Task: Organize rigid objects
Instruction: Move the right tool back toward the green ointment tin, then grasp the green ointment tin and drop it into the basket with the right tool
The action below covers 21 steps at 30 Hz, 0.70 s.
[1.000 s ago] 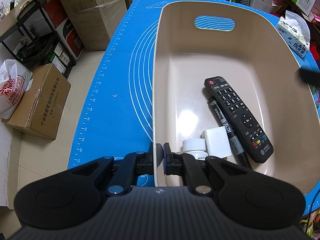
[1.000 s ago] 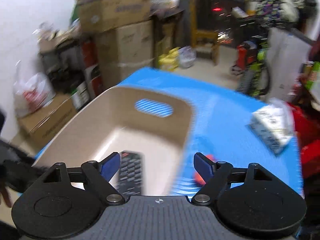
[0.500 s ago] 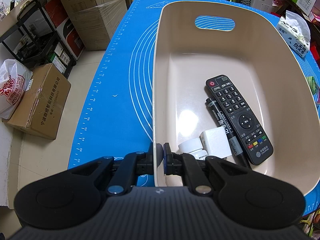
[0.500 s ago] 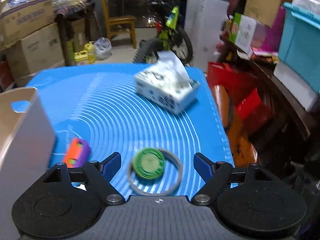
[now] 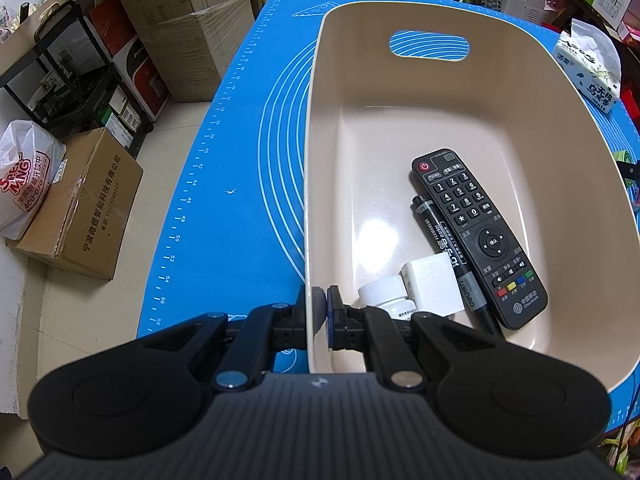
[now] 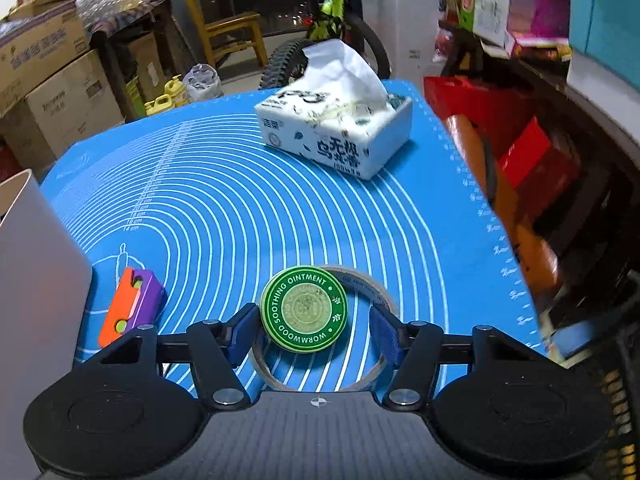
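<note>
I see the tabletop covered by a blue silicone mat printed with white rings and ruler marks (image 6: 224, 208). On its left part sits the large beige plastic bin with a cut-out handle (image 5: 472, 120). My left tongs (image 5: 320, 312) are clamped shut on the bin's near-left wall, one pad outside it and one inside.

On the far right side of the mat stands a white soft pack of tissues with a sheet sticking up (image 6: 336, 128).

Inside the bin, toward its near right side, lies a black TV remote with coloured buttons (image 5: 480, 236). Touching its left edge is a black permanent marker (image 5: 448, 252), lying roughly parallel. Just left of the marker sits a white square block (image 5: 432, 284), and beside that a small white bottle with a white cap (image 5: 384, 296), partly hidden behind my left tongs.

Outside the bin, a thin clear ring of tape (image 6: 372, 292) lies flat on the mat. An orange and purple plastic toy block (image 6: 132, 304) lies close to the bin's outer wall. The round green ointment tin (image 6: 304, 310) rests on the mat inside the tape ring. My right tongs (image 6: 314, 332) are closing with the tin between the pads; the left pad is at its edge, the right one still apart, so I hold nothing yet.
</note>
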Each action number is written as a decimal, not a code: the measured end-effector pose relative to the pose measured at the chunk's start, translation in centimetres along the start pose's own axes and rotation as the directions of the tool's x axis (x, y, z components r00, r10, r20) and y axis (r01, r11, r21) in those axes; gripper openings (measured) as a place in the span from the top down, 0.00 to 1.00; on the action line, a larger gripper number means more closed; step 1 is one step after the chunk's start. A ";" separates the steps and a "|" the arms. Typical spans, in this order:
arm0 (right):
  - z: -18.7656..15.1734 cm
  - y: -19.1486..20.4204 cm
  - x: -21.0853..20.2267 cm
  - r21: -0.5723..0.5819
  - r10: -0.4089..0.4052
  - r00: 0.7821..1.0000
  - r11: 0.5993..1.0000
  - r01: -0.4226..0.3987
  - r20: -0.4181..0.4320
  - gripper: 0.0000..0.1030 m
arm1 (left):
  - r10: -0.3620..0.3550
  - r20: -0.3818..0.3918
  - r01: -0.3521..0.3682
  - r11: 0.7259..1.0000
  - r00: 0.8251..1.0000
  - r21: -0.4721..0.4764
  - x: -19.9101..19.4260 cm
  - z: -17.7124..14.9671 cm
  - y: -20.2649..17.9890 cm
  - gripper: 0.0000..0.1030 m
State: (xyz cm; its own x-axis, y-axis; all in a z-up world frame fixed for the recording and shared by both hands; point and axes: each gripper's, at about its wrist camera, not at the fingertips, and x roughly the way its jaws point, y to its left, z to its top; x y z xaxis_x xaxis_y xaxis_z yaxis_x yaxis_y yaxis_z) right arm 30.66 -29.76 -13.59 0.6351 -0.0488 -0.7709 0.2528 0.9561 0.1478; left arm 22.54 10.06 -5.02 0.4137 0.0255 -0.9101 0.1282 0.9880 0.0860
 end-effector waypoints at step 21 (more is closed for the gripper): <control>0.4 3.9 -4.6 -0.125 0.084 0.986 0.990 -0.067 0.142 0.47 | 0.001 -0.001 -0.001 1.000 1.000 -0.002 0.0 0.0 0.0 0.91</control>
State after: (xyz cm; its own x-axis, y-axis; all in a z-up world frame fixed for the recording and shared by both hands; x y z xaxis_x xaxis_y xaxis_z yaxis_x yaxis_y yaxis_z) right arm 28.99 -25.88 -9.22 0.7512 -0.0086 -0.6600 0.1172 0.9858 0.1205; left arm 22.55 10.05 -5.02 0.4128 0.0270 -0.9104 0.1263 0.9882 0.0866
